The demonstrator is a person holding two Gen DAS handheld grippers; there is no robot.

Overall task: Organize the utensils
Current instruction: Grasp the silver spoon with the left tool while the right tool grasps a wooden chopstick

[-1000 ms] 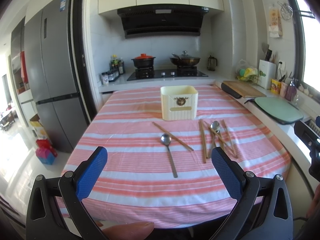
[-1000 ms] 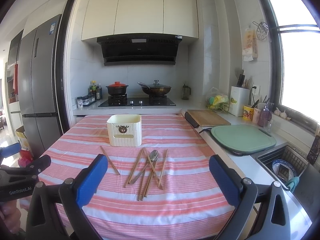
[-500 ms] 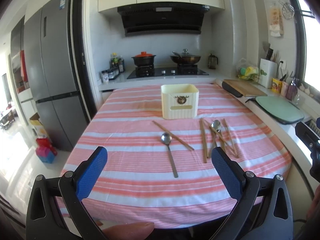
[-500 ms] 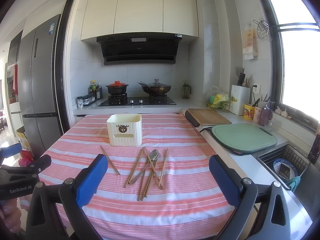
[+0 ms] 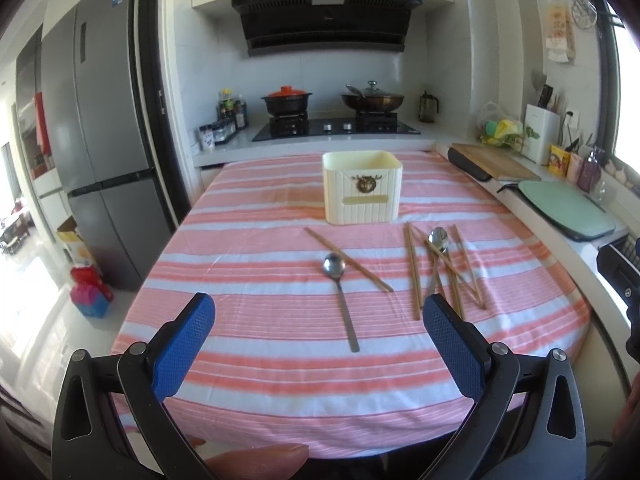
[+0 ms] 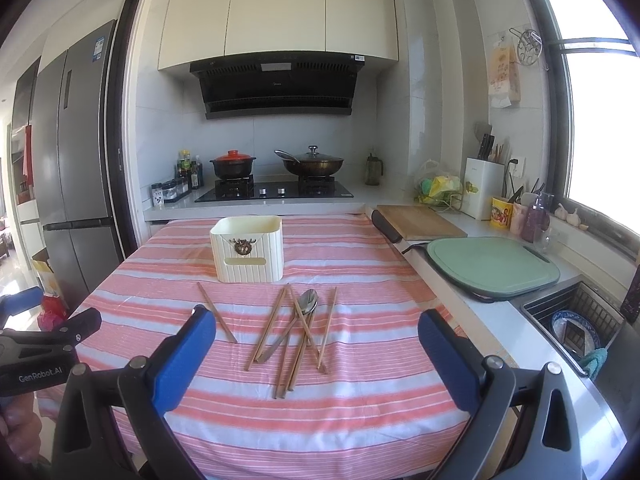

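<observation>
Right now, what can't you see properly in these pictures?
- Inside of the cream box: both views, its front wall hides it.
- Lone spoon: missing from the right view, hidden behind the right hand-held gripper.
- Chopstick pile: overlapping sticks, count unclear.

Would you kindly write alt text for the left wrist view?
Open left tongs hover over a pink-striped tablecloth, holding nothing. Ahead lie a lone spoon, a stray chopstick, and a spoon-and-chopstick pile before a cream holder.
</observation>
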